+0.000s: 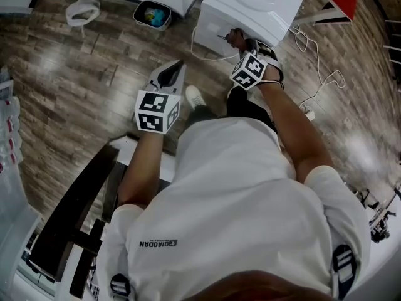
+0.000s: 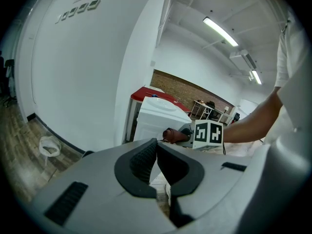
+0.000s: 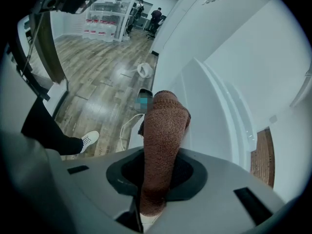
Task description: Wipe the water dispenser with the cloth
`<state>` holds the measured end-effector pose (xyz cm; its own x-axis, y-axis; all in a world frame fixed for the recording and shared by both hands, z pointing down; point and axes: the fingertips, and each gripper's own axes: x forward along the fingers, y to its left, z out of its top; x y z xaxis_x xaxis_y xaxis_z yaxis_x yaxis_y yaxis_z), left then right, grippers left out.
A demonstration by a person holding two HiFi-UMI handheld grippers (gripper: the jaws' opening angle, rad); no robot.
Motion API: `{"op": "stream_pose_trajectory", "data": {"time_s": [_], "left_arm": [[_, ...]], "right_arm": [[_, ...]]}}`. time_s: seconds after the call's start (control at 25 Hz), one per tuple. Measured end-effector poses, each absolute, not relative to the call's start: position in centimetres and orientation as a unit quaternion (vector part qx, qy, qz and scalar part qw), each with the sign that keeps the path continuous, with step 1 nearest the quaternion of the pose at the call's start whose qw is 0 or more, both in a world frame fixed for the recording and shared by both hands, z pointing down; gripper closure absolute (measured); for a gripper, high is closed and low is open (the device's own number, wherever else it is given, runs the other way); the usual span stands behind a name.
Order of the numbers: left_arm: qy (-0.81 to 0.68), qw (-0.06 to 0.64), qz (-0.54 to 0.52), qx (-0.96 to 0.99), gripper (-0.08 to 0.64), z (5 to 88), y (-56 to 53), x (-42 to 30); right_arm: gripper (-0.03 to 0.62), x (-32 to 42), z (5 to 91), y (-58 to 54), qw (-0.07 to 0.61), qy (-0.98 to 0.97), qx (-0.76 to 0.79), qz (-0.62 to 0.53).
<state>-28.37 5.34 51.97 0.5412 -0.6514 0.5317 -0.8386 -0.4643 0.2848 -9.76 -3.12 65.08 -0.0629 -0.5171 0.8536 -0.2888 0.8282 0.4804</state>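
Note:
The white water dispenser (image 1: 250, 8) stands on the wood floor ahead of me. My right gripper (image 1: 238, 42) is shut on a brown knitted cloth (image 1: 234, 37) and holds it at the dispenser's near front edge. In the right gripper view the cloth (image 3: 163, 130) sticks up out of the jaws against the dispenser's white top (image 3: 214, 116). My left gripper (image 1: 178, 65) hangs lower left of the dispenser, shut and empty. The left gripper view shows its tips (image 2: 156, 143) closed, with the dispenser (image 2: 156, 116) and the cloth (image 2: 173, 135) beyond.
A dark bin (image 1: 153, 14) with something blue inside sits left of the dispenser by a white wall. A white ring-shaped thing (image 1: 83, 9) lies on the floor. White cables (image 1: 313, 55) trail to the right. A dark-edged table (image 1: 75, 212) is at lower left. My white shoe (image 1: 195, 96) is below.

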Motion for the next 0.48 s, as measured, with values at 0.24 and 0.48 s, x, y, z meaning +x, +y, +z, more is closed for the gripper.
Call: {"op": "stream_pose_trajectory", "data": {"time_s": [0.24,0.48], "left_arm": [[-0.447,0.272,0.183,0.832,0.560,52.7,5.3,-28.0],[-0.451,0.297,0.175,0.823,0.559,53.0,5.2,-26.9]], "right_arm": [[0.520,-9.6,68.9,-3.2,0.629,-0.722,0.275,-0.087],[0.520,-9.9,72.5,-3.5,0.629,-0.725,0.271,-0.074]]}}
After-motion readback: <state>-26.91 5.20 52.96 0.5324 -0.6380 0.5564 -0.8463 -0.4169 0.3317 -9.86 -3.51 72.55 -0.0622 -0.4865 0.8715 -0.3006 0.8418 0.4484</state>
